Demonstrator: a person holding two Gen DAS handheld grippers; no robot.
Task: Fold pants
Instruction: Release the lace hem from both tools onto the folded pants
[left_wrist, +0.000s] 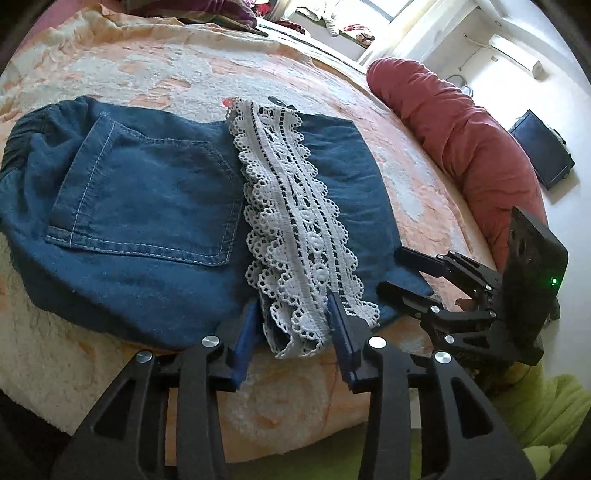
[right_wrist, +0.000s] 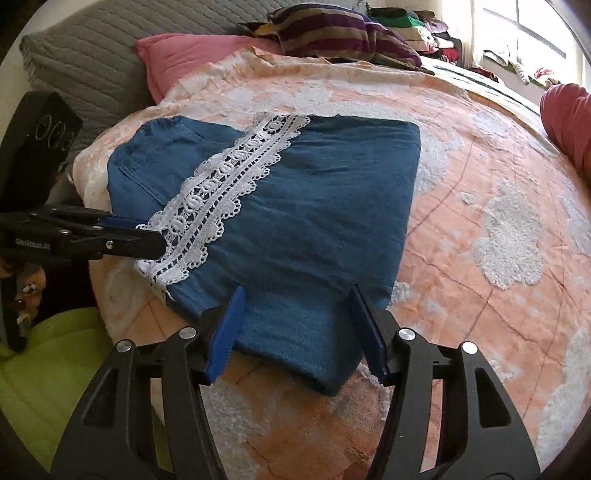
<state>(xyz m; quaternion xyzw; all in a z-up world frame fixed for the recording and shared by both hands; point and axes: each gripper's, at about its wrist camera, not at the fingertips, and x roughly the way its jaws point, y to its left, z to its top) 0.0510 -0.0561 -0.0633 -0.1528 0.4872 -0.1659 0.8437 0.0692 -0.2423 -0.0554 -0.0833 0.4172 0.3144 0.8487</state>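
Straddling pants (right_wrist: 295, 206) — both claws tilted down.

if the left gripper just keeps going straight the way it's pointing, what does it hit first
Most likely the white lace trim on the folded denim pants: its near end already lies between the left gripper fingers, whose jaws stand apart. Depth is hard to judge, so the bedspread underneath could come first.

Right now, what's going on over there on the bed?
A person is folding blue denim pants with a white lace trim on a peach bedspread, using a handheld gripper in each hand. The pants already lie folded into a compact stack. The left gripper straddles the near end of the lace, and the right gripper straddles the denim's near edge. Neither visibly pinches the cloth.
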